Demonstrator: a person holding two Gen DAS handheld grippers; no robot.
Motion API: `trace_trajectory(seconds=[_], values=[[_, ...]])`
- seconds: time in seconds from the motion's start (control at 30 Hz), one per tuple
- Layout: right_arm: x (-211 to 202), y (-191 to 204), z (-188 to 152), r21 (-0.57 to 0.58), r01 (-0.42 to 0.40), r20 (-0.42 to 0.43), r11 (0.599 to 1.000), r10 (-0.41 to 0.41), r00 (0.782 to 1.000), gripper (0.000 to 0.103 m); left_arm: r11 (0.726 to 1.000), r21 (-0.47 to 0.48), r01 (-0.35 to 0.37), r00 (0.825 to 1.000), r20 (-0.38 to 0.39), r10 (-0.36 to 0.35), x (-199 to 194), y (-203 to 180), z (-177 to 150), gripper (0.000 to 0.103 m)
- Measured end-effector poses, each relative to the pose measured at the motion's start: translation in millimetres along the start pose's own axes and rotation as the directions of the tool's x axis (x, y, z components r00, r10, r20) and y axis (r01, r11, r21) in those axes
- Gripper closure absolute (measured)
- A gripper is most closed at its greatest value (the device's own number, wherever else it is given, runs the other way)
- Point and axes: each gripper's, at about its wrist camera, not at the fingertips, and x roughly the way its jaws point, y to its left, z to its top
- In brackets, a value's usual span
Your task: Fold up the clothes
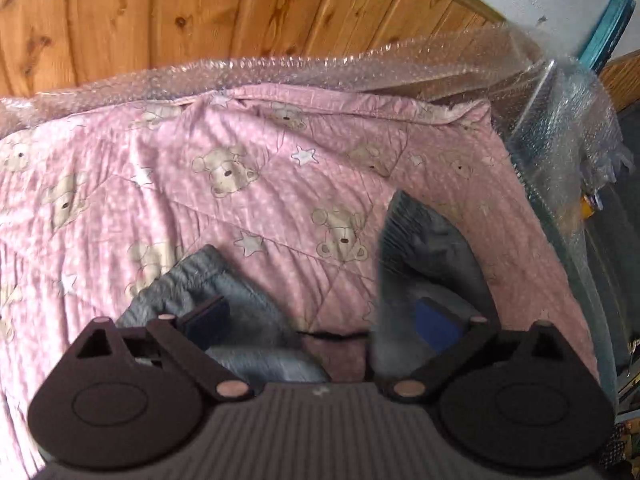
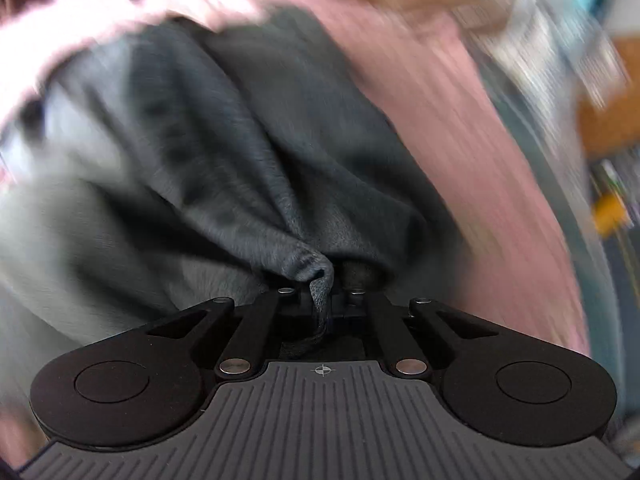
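Observation:
A grey garment [image 1: 224, 292] lies on a pink quilt [image 1: 240, 160] printed with bears and stars. In the left wrist view my left gripper [image 1: 324, 320] is open, its blue pads [image 1: 438, 326] spread wide, with grey cloth behind both fingers and a raised grey fold [image 1: 424, 248] at the right finger. In the right wrist view, which is blurred by motion, my right gripper [image 2: 322, 292] is shut on a bunched corner of the grey garment [image 2: 240, 140], which stretches away from the jaws.
Bubble wrap [image 1: 360, 68] runs along the far edge of the bed below a wooden headboard [image 1: 240, 8]. A clear wrapped panel [image 1: 560, 152] and a teal object [image 1: 608, 28] stand at the right. The bed's right edge drops off beside them.

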Motion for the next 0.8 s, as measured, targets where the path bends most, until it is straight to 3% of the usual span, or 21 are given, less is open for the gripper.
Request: trace_trajectory(seconds=[0.13,0.23,0.27,0.3,0.37,0.43,0.5,0.53,0.6,0.67,0.7,0.73,0.77,0.8], values=[[-0.7,-26.9,-25.1,0.101,-0.002,-0.036,0.995,0.006,0.999,0.102,0.996,0.013,0.090,0.984,-0.158,-0.086,53.6,-23.9,-5.2,0.001],[3.9,-24.1,-18.2,0.141,0.011,-0.031,0.990,-0.006,0.999,0.101,0.991,0.045,0.129,0.973,-0.199,-0.118,76.7,-50.3,-25.8,0.002],[5.7,-23.3,-16.1,0.153,0.016,-0.024,0.988,-0.012,1.000,0.100,0.992,0.064,0.112,0.979,-0.178,-0.099,78.1,-59.2,-30.1,0.016],[5.5,-24.7,-13.2,0.173,0.012,-0.011,0.985,-0.010,1.000,0.100,0.989,0.098,0.108,0.985,-0.144,-0.093,73.9,-67.9,-30.3,0.083],[-6.4,-31.9,-16.0,0.222,0.002,0.035,0.975,-0.010,0.999,0.101,0.983,0.069,0.169,0.982,-0.102,-0.162,46.4,-72.4,-10.3,0.087],[-28.3,-43.8,-9.6,0.272,-0.040,0.141,0.962,0.001,0.990,0.101,0.971,0.008,0.238,0.970,0.048,-0.238,-16.0,-57.3,24.8,0.088],[-51.9,-51.5,-0.6,0.276,-0.100,0.259,0.956,0.027,0.966,0.101,0.958,-0.073,0.276,0.949,0.178,-0.260,-92.0,-22.4,60.5,0.088],[-60.9,-49.0,5.6,0.256,-0.118,0.299,0.959,0.037,0.953,0.101,0.962,-0.095,0.257,0.942,0.248,-0.228,-133.7,1.3,73.9,0.088],[-69.7,-38.0,27.5,0.219,-0.195,0.378,0.956,0.101,0.920,0.100,0.974,-0.159,0.160,0.932,0.350,-0.096,-203.0,55.1,85.2,0.087],[-67.3,-16.0,56.9,0.158,-0.297,0.427,0.942,0.206,0.881,0.093,0.961,-0.276,0.006,0.910,0.400,0.109,-259.8,115.4,78.1,0.087],[-67.3,2.8,67.9,0.134,-0.326,0.431,0.936,0.242,0.869,0.089,0.935,-0.344,-0.085,0.883,0.409,0.231,-286.4,146.5,70.8,0.087],[-67.3,21.6,78.8,0.109,-0.355,0.435,0.928,0.277,0.857,0.071,0.894,-0.416,-0.169,0.850,0.398,0.346,-308.2,178.0,60.5,0.087],[-67.1,40.5,89.7,0.085,-0.382,0.436,0.920,0.310,0.845,0.052,0.836,-0.491,-0.245,0.822,0.351,0.448,-319.5,210.2,43.4,0.085],[-62.9,60.6,98.3,0.090,-0.370,0.414,0.925,0.303,0.858,0.046,0.778,-0.546,-0.310,0.794,0.301,0.528,-326.9,241.2,25.6,0.081]])
